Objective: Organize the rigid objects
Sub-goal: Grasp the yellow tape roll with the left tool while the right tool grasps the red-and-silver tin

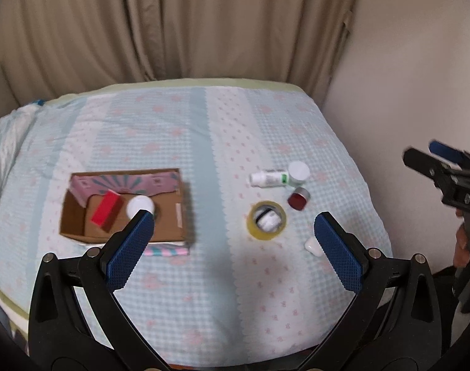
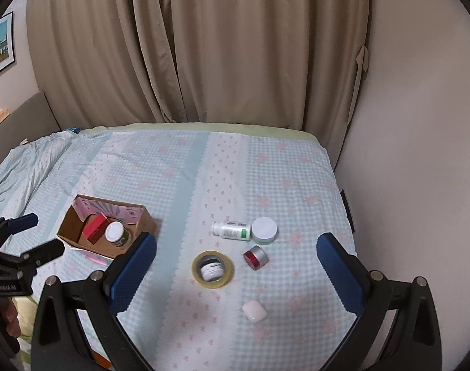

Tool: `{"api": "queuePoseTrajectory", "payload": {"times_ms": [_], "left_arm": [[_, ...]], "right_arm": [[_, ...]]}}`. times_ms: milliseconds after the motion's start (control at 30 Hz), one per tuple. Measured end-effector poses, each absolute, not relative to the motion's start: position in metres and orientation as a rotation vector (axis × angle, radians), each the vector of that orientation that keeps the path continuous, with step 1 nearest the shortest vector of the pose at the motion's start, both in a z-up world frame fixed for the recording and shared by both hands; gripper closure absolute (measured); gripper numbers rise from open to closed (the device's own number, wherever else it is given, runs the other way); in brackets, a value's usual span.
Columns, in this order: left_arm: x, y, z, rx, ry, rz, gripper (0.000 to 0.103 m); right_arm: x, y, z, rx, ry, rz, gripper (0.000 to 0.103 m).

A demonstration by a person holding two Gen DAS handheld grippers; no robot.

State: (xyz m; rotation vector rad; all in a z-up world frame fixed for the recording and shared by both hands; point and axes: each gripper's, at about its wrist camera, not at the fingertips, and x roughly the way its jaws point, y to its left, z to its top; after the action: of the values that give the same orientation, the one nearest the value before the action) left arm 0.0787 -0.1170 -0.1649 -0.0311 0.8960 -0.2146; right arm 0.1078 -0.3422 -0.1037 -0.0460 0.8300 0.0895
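Observation:
An open cardboard box [image 1: 170, 222] [image 2: 143, 219] lies on the bed and holds a red box [image 1: 106, 211] [image 2: 94, 227] and a white-lidded jar [image 1: 139, 205] [image 2: 115, 233]. To its right lie a white bottle on its side [image 1: 267, 178] [image 2: 231, 230], a white-lidded tub [image 1: 298, 173] [image 2: 265, 230], a red and silver jar [image 1: 298, 199] [image 2: 256, 257], a yellow tape roll [image 1: 266, 225] [image 2: 213, 269] with a small jar inside, and a white case [image 1: 312, 245] [image 2: 254, 310]. My left gripper [image 1: 233, 232] is open and empty above the bed. My right gripper [image 2: 236, 253] is open and empty above the loose items.
The bed has a light blue checked cover [image 1: 204, 142] [image 2: 188, 170]. Beige curtains [image 2: 204, 46] hang behind it. A wall [image 2: 420, 154] runs along the bed's right edge. The right gripper shows at the right of the left wrist view [image 1: 445, 173]; the left gripper shows at the left of the right wrist view [image 2: 18, 247].

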Motion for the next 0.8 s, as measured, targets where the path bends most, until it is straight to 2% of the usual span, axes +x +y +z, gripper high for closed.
{"api": "queuePoseTrajectory", "payload": {"times_ms": [300, 633, 800], "left_arm": [[0.095, -0.174, -0.263, 0.04, 0.938, -0.401, 0.0], [0.149, -0.201, -0.386, 0.071, 1.003, -0.399, 0.0], [0.169, -0.218, -0.438, 0.118, 1.011, -0.386, 0.0]], "right_arm": [[0.123, -0.375, -0.179, -0.055, 0.86, 0.114, 0.0], [0.158, -0.388, -0.274, -0.118, 0.907, 0.154, 0.0], [0.181, -0.393, -0.325, -0.131, 0.954, 0.168, 0.006]]}}
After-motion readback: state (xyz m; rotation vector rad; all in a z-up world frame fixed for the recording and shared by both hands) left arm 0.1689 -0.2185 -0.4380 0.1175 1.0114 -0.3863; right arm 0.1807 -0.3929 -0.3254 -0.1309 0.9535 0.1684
